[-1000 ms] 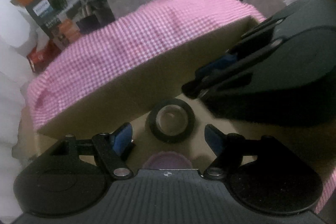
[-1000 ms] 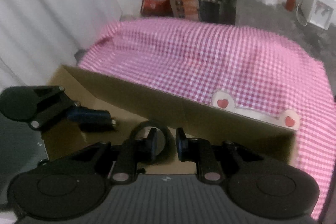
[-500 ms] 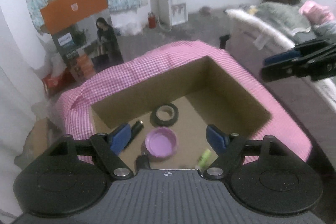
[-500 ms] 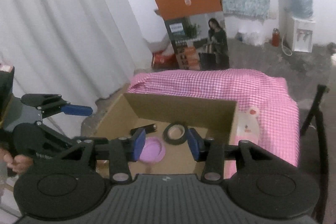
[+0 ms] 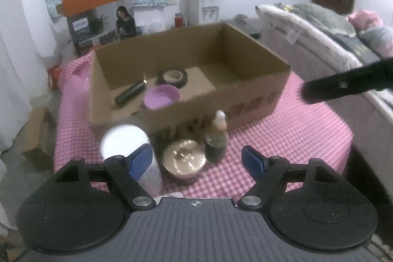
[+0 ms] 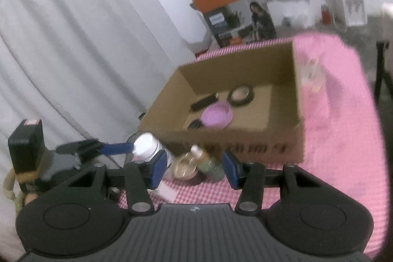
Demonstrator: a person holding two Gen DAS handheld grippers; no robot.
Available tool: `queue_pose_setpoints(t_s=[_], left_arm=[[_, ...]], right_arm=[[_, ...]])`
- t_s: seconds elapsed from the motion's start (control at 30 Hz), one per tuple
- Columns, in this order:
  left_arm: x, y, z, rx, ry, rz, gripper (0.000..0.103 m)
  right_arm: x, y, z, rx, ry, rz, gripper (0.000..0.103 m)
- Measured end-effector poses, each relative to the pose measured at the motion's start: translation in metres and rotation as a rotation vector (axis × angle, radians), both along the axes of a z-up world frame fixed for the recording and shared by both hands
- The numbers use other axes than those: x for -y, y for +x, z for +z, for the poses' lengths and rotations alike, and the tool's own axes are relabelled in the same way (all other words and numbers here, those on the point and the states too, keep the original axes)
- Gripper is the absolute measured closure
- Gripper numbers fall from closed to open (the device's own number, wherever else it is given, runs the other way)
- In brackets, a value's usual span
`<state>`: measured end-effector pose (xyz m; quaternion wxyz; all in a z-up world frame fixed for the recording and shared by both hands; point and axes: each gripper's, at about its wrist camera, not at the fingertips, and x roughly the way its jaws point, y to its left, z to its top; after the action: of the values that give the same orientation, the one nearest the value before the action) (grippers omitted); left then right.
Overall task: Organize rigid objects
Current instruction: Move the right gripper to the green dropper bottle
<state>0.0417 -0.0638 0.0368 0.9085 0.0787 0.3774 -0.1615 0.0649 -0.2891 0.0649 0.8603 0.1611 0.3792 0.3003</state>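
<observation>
- Left tongs (image 5: 195, 161) stood released, nothing between them
- Right tongs (image 6: 195, 165) were opening, empty
- Cardboard box (image 5: 255, 100) on table (image 5: 294, 139) held purple lid (image 5: 161, 97), tape roll (image 5: 173, 76), black stick (image 5: 129, 95)
- White-capped bottle (image 5: 125, 141), gold lid (image 5: 183, 160), dropper bottle (image 5: 217, 136) stood near the box's near wall

Showing matt brown cardboard in the box (image 5: 250, 100); woven pink checked cloth (image 5: 289, 139) covering the counter; glossy gold metal on the lid (image 5: 184, 160); smooth lilac plastic in the bowl (image 5: 161, 97); matt black tape roll (image 5: 172, 77).
</observation>
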Motion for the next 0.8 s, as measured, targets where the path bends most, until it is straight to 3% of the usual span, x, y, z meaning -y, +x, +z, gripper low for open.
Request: queue_pose_setpoints(t_s=[0.2,0.5,0.57,0.63,0.8], left_arm=[[0.025,0.0,-0.031,0.04,0.076,-0.046,0.03],[0.033,0.018,-0.042,0.052,0.087,-0.063,0.047],[0.035,0.021,-0.044,0.054,0.092,-0.065,0.051],[0.036,0.025,-0.045,0.051,0.093,-0.064,0.061],[0.038,0.032,-0.047,0.044,0.077,-0.067,0.072]], right_arm=[[-0.032,0.011,-0.045,-0.046,-0.022,-0.016,0.051],[-0.067,0.033,-0.061,0.0,-0.112,0.029,0.055],[-0.072,0.037,-0.062,0.004,-0.12,0.045,0.059],[-0.076,0.043,-0.064,0.004,-0.13,0.059,0.062],[-0.084,0.05,-0.066,0.013,-0.155,0.081,0.078]])
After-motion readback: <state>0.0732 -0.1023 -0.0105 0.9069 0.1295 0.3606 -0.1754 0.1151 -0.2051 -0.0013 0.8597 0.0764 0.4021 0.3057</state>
